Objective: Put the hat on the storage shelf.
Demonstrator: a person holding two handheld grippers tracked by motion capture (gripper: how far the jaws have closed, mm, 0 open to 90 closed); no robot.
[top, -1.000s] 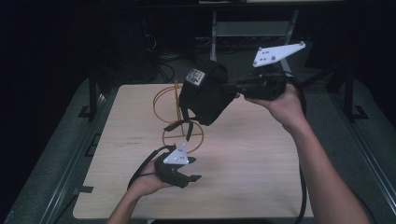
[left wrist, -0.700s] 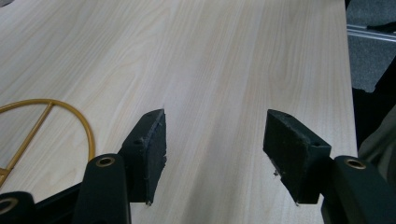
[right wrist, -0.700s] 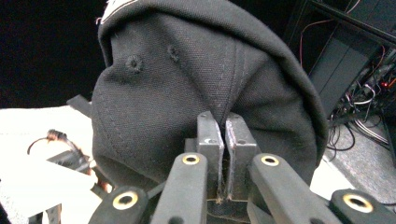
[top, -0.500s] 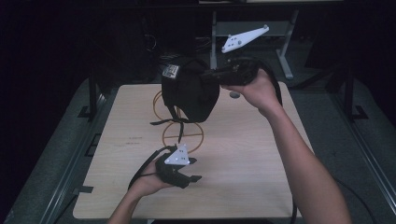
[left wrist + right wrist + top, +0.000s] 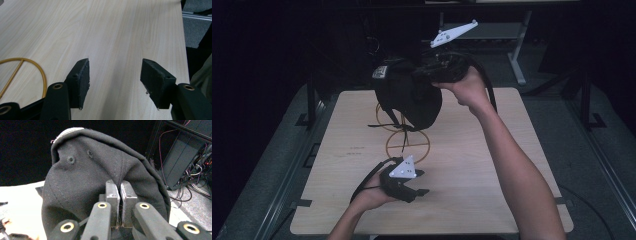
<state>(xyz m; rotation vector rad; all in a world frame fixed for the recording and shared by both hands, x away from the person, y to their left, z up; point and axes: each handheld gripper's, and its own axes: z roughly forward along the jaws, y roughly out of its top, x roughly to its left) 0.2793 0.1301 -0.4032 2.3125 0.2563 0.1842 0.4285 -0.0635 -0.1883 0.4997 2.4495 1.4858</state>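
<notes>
Two grippers are at work over the table, one high and one low. Up at the far side, the right gripper (image 5: 424, 75) has its jaws pinched together on a fold of a black cotton baseball cap (image 5: 407, 95); in the right gripper view the two grey pads (image 5: 112, 197) stand pressed face to face with the cloth caught at their base, and the cap's crown (image 5: 100, 175) bulges up beyond them, stitched eyelets showing. The cap hangs in the air off that gripper, clear of the tabletop, above the table's far middle, with a thin black strap dangling beneath it. The person's right hand (image 5: 469, 87) is wrapped round the gripper body, forearm stretched out from the near edge.

Down near the front, the left gripper (image 5: 419, 187) lies low over the wood in the left hand (image 5: 369, 197), jaws parted with only bare tabletop between them and nothing held. Just beyond it, under the hanging cap, a thin golden wire stand made of hoops (image 5: 407, 142) sits on the pale wooden table (image 5: 492, 190); part of one hoop (image 5: 30, 67) shows beside the left gripper's jaw.
</notes>
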